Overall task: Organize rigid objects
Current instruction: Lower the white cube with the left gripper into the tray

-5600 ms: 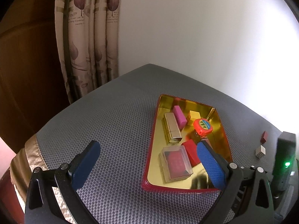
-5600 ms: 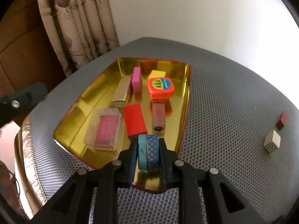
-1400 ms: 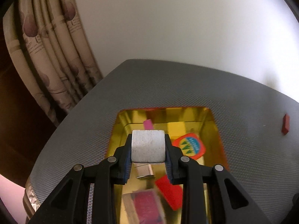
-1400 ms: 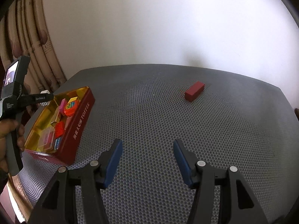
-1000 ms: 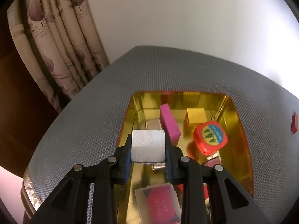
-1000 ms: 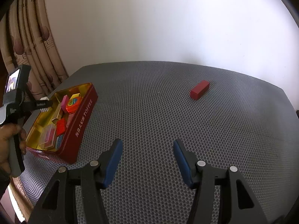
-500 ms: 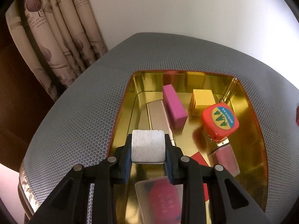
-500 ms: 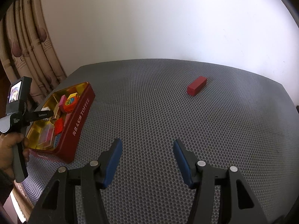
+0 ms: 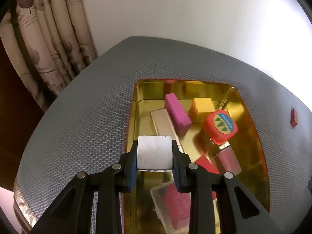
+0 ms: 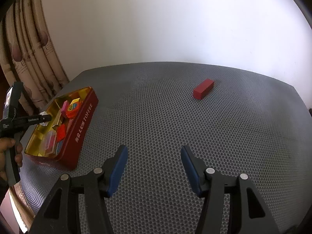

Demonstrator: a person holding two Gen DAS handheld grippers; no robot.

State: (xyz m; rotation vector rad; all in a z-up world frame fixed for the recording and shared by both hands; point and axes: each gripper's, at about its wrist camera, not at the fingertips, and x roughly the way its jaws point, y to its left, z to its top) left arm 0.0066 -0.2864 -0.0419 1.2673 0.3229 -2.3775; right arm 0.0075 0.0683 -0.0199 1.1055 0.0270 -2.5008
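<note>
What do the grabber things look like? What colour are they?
Each gripper is black plastic with two fingers shaped like open triangles, dotted with round silver screws. The fingertips wear blue pads. The left gripper looks the same. From the side it has a black handle with small white lettering and a little screen on top, in a bare hand.

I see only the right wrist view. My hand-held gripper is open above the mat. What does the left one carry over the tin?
Observer: The left hand-held gripper is shut on a white block.
Operator: Where inside the tin is it?
Observer: Near the tin's left wall, over a beige bar beside a pink block.
Operator: What lies nearest the camera in the tin?
Observer: A clear plastic case with something red-pink inside.
</note>
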